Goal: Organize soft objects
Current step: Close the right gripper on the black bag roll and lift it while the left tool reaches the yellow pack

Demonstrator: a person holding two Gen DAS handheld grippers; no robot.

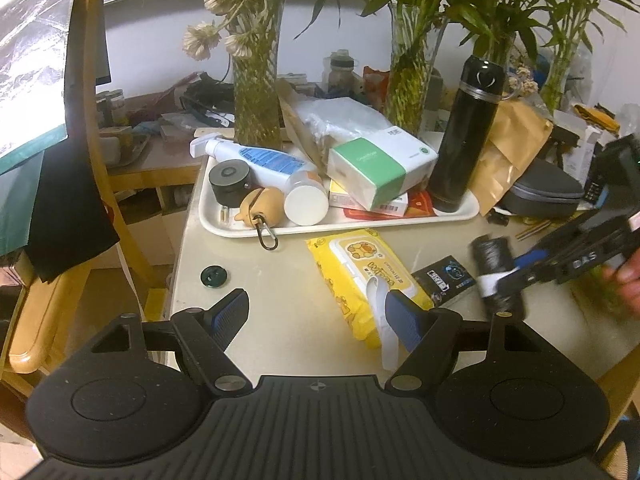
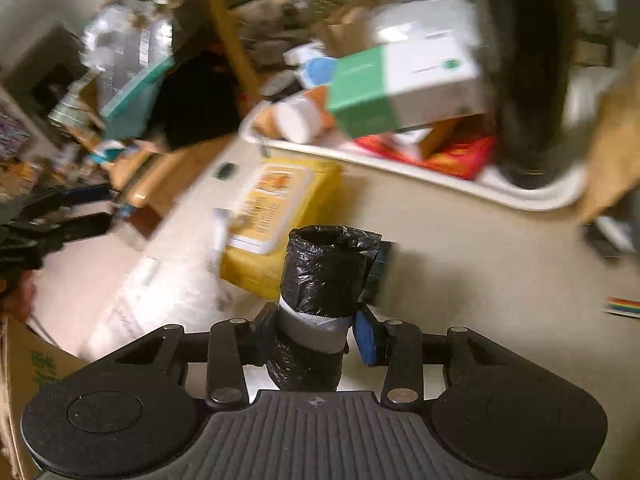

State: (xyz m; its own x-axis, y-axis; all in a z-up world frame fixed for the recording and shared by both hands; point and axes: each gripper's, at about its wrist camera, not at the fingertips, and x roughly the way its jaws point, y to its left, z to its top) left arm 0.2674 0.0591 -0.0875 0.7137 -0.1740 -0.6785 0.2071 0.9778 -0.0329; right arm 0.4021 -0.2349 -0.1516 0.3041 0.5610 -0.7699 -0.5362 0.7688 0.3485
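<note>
**Right gripper holds the bag roll, left gripper waits open**

You see the cream table across the middle of the left wrist view, and on its far side the white tray, full of things. In this tray the black flask stands upright at the right end, and the green and white tissue pack lies tilted on top of other boxes in the middle. The spray bottle lies on its side at the left.

Just in front of the tray, on the bare table, lies the yellow wipes pack, flat, with its lid side up.

Your right gripper is closed on the black roll of bags; both pads press it near its grey band, and the roll stands up between them. In the left wrist view the same roll is at the right, lifted off the table, near the wipes pack.

Your left gripper is at the lower middle of its view, jaws wide apart, with nothing between them.
</note>
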